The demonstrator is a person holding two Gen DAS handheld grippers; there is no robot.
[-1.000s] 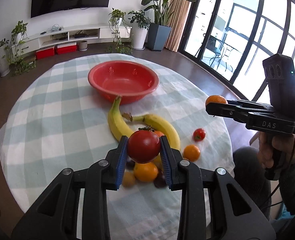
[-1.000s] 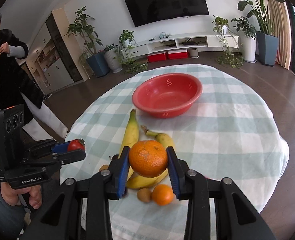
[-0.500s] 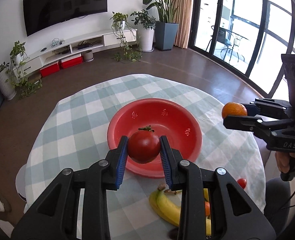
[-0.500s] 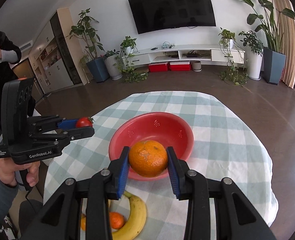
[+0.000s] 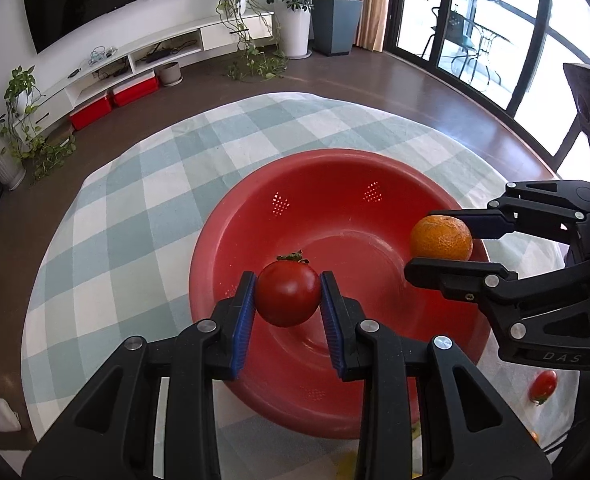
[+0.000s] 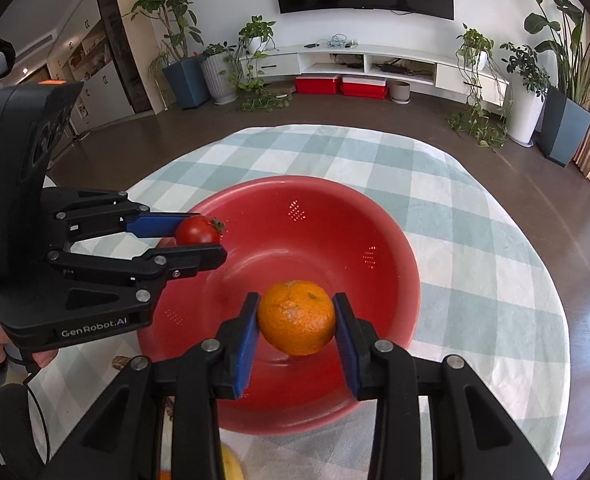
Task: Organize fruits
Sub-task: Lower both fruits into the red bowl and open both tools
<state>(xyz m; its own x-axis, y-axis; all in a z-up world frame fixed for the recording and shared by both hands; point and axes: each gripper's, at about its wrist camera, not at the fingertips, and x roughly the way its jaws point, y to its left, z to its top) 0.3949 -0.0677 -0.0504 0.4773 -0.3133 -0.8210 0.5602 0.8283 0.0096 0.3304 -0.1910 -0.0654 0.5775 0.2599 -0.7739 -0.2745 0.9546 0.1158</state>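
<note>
The left gripper point(image 5: 287, 299) is clamping a red tomato point(image 5: 287, 299) above the near side of the red bowl point(image 5: 347, 172). The right gripper point(image 6: 297, 323) is pinching an orange point(image 6: 297, 323) over the same bowl, which is sitting on the checked tablecloth point(image 6: 475, 248). A small tomato point(image 5: 543, 386) is lying beside the bowl.

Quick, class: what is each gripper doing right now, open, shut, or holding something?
Left gripper: shut on the tomato, over the red bowl.
Right gripper: shut on the orange, over the same bowl.
</note>
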